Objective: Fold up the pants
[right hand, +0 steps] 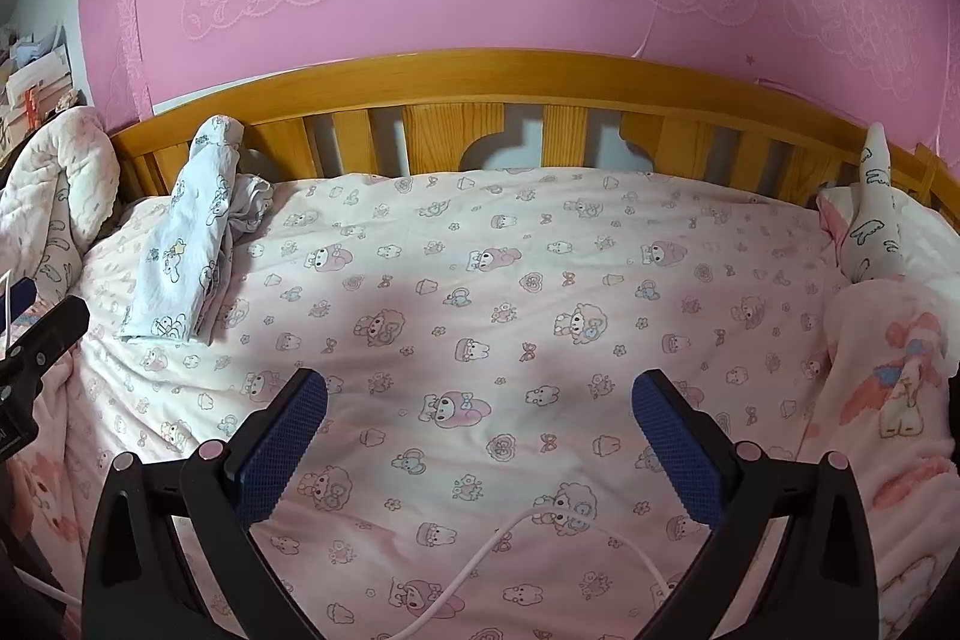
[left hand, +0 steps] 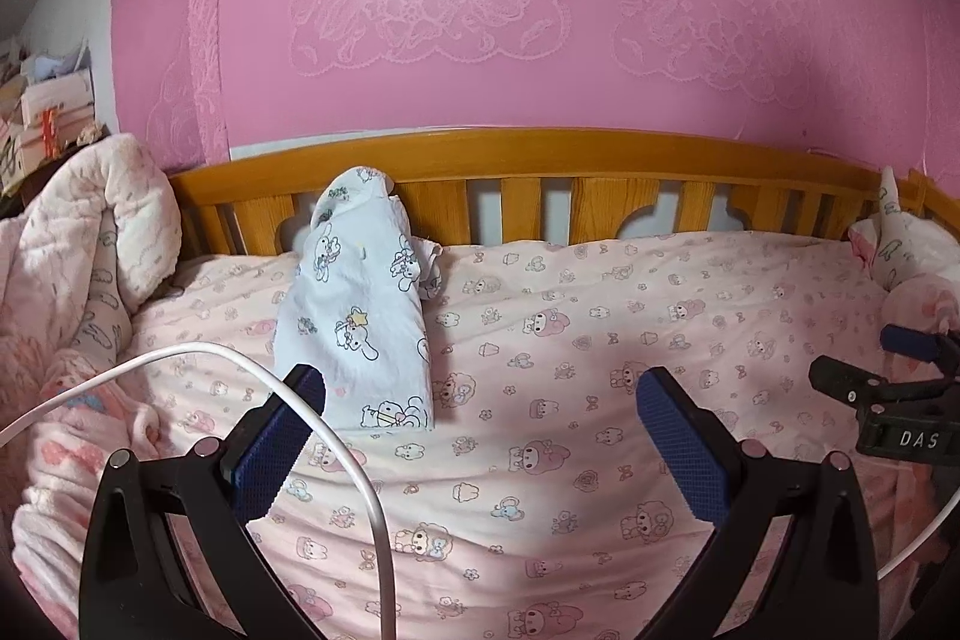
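The pants (left hand: 354, 304) lie folded into a long, narrow bundle on the pink printed bed sheet (left hand: 600, 340), at the far left part of the bed. They are light blue with cartoon dog figures and a small yellow star. Their far end leans up against the wooden bed rail (left hand: 540, 154), and the near end rests flat on the sheet. In the right wrist view a crumpled part of the same cloth sticks out on the right side of the bundle; I cannot tell exactly which part of the pants it is.

The left gripper (left hand: 480, 400) is released, its blue pads (left hand: 276, 436) stand wide apart and hold nothing. It hovers over the sheet just in front of the near end of the pants, not touching them. A white cable (left hand: 336, 436) loops across its left finger.

The right gripper (right hand: 480, 400) is also spread wide and empty, above a bare part of the sheet, well apart from the pants (right hand: 180, 244). A white cable (right hand: 510, 526) lies below it.

A fluffy pink blanket (left hand: 90, 232) is heaped at the left edge of the bed.
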The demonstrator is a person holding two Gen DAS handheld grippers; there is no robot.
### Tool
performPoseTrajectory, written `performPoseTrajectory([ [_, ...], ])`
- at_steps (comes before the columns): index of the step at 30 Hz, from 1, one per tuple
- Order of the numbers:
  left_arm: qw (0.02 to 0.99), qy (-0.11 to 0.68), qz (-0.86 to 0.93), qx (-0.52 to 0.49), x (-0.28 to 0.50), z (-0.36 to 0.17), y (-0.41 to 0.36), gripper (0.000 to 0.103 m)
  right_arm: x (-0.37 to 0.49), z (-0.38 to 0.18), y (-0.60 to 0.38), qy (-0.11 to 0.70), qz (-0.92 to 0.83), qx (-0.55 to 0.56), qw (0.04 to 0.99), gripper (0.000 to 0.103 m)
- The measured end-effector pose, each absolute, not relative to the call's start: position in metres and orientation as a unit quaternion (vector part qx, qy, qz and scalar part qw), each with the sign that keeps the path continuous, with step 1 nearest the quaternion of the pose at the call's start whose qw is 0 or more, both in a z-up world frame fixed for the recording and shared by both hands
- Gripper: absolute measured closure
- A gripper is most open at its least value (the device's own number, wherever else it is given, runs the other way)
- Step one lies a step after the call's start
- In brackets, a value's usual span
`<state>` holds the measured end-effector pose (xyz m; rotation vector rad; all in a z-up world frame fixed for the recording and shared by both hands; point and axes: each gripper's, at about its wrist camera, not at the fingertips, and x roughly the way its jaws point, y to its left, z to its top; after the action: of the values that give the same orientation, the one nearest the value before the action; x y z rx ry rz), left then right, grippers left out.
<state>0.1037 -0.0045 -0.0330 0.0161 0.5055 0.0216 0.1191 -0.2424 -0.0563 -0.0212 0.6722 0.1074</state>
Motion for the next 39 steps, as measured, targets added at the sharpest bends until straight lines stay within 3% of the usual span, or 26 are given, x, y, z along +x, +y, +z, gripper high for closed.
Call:
performPoseTrajectory([
  [10,0.968,0.246,0.002,0.045,0.1007,-0.035,-0.0154,0.0,0.1212,-0.0556,-0.2477,0.33,0.051,-0.005,0.943,0.001],
  [39,0.968,0.249,0.005,0.026,0.1001,-0.0303,-0.0089,0.0,0.1202,-0.0578,-0.2452,0.331,0.054,-0.012,0.942,0.001],
])
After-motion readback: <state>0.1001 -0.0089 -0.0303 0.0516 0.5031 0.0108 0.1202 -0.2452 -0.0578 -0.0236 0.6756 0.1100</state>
